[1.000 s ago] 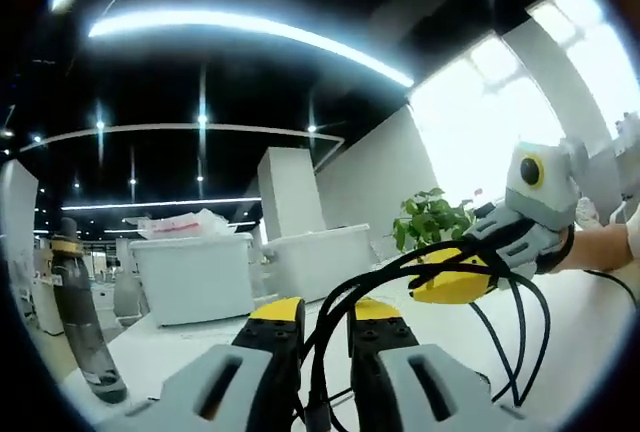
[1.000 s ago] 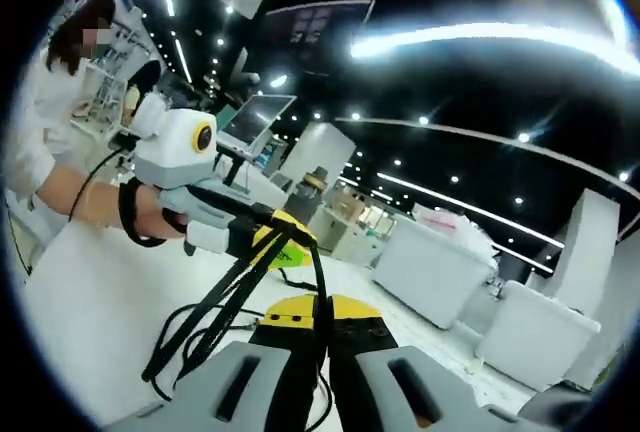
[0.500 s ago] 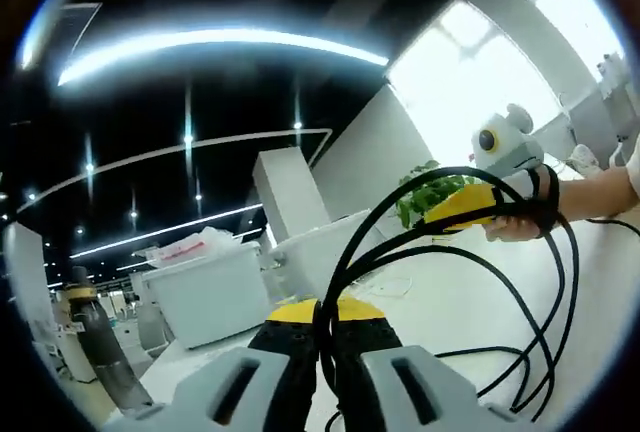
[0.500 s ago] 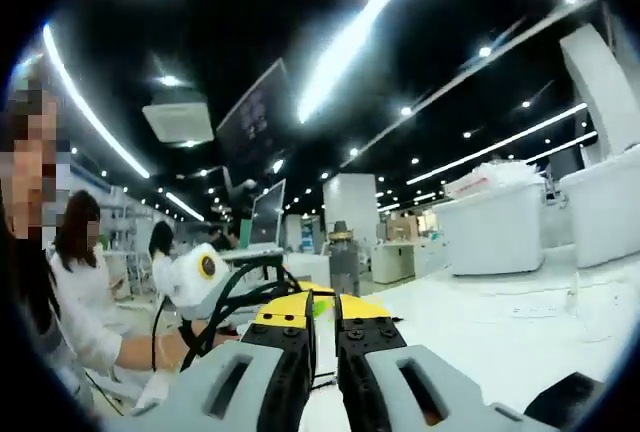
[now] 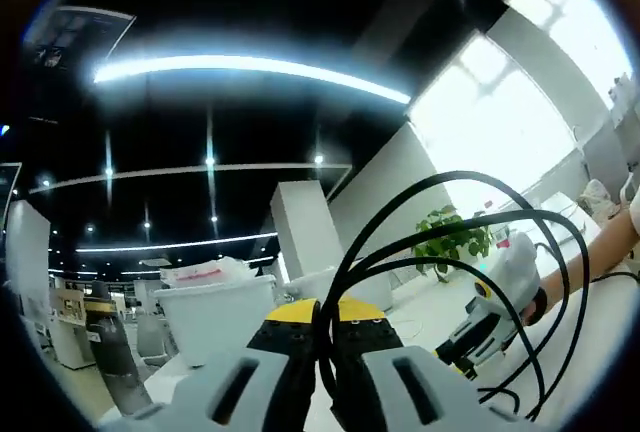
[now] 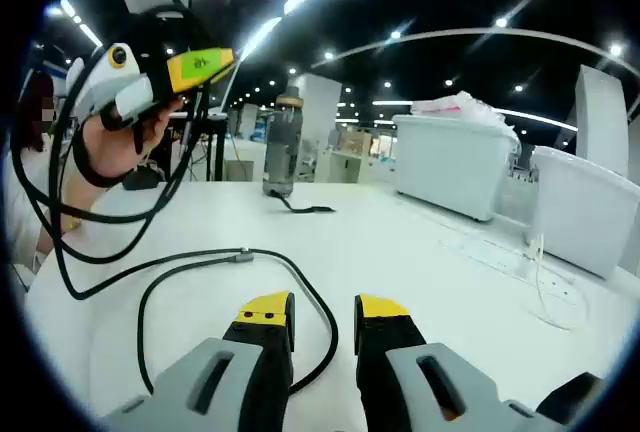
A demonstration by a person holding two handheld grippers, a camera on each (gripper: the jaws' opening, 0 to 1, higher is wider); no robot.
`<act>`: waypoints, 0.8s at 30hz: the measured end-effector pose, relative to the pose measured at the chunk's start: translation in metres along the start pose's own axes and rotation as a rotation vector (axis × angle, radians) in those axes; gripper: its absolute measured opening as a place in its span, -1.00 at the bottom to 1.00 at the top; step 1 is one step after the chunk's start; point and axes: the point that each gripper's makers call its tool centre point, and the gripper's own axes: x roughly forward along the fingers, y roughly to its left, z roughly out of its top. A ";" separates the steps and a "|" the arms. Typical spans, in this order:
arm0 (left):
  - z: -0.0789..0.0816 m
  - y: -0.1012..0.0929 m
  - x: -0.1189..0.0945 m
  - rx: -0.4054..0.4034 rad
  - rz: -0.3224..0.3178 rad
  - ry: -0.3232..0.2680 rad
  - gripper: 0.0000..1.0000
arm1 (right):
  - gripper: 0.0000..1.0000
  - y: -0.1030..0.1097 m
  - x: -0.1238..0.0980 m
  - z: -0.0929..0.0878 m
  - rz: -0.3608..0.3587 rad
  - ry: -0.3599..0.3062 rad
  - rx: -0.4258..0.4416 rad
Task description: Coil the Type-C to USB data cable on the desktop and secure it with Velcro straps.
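Note:
The black data cable point(image 5: 452, 214) rises in several loops from my left gripper point(image 5: 322, 318), whose yellow-tipped jaws are shut on it. In the right gripper view the left gripper point(image 6: 224, 56) is held high at the upper left by a hand, with the cable point(image 6: 75, 202) hanging from it in loops. The cable's tail runs across the white desk point(image 6: 400, 242) to a plug point(image 6: 240, 252). My right gripper point(image 6: 326, 309) stands open low over the desk, the tail curving on the desk beneath its jaws. A short black strap point(image 6: 306, 210) lies by a bottle. The right gripper point(image 5: 457, 352) sits low right.
A dark water bottle point(image 6: 283, 142) stands at the desk's far side. White storage bins point(image 6: 450, 164) line the back right, and a thin white cord point(image 6: 520, 262) lies before them. A potted plant point(image 5: 452, 232) stands by the window. A person point(image 6: 30, 152) is at the left edge.
My right gripper has let go of the cable, opened and dropped low over the desk. The left gripper has stayed shut on the cable and now holds the loops up alone.

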 end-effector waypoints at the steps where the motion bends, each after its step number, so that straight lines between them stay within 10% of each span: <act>1: 0.004 0.002 0.000 -0.009 0.003 -0.013 -0.89 | -0.54 -0.002 0.002 -0.002 -0.003 0.009 0.001; 15: 0.077 0.006 0.039 0.002 -0.074 -0.030 -0.88 | -0.54 0.008 0.008 -0.007 0.041 0.023 -0.045; 24: 0.125 0.021 0.052 0.066 -0.056 -0.054 -0.88 | -0.54 0.055 0.010 0.001 0.204 0.015 -0.117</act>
